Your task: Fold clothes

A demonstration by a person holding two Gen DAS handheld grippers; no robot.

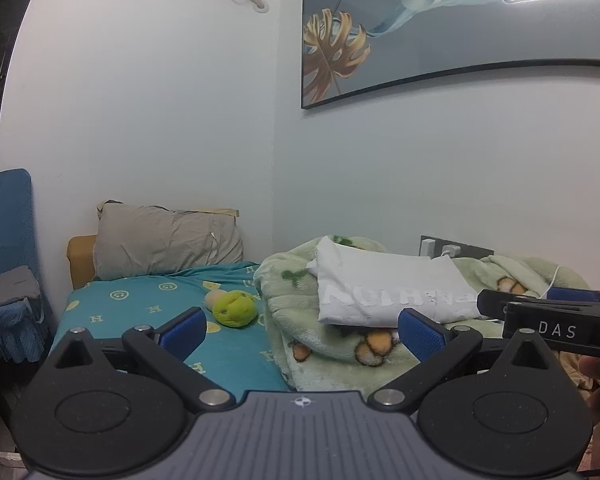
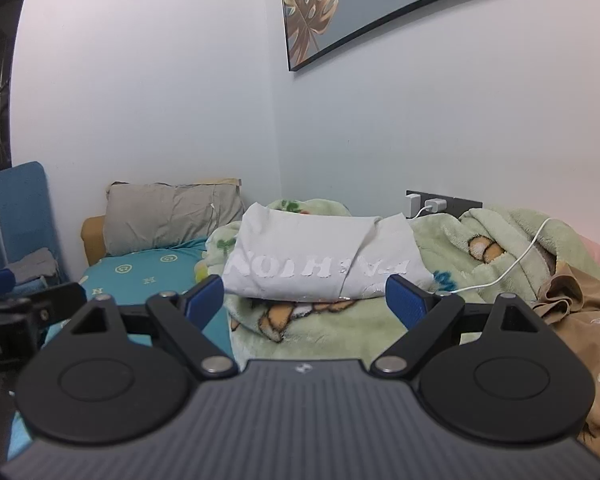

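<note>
Item one: my left tongs (image 1: 302,330), spread wide, nothing between the blue pads. Item two: my right tongs (image 2: 304,298), likewise spread wide and empty. Item three: folded white garment (image 2: 324,258) with reversed lettering, lying on the green fleece blanket (image 2: 340,320) on the bed (image 1: 172,304), at twelve o'clock ahead of my right tongs and at one o'clock from my left. Item four: tan garment (image 2: 580,320), crumpled, at three o'clock. Item five: green plush toy (image 1: 236,308), on the teal sheet at eleven o'clock. Item six: grey pillow (image 1: 168,244), at the bedhead.
</note>
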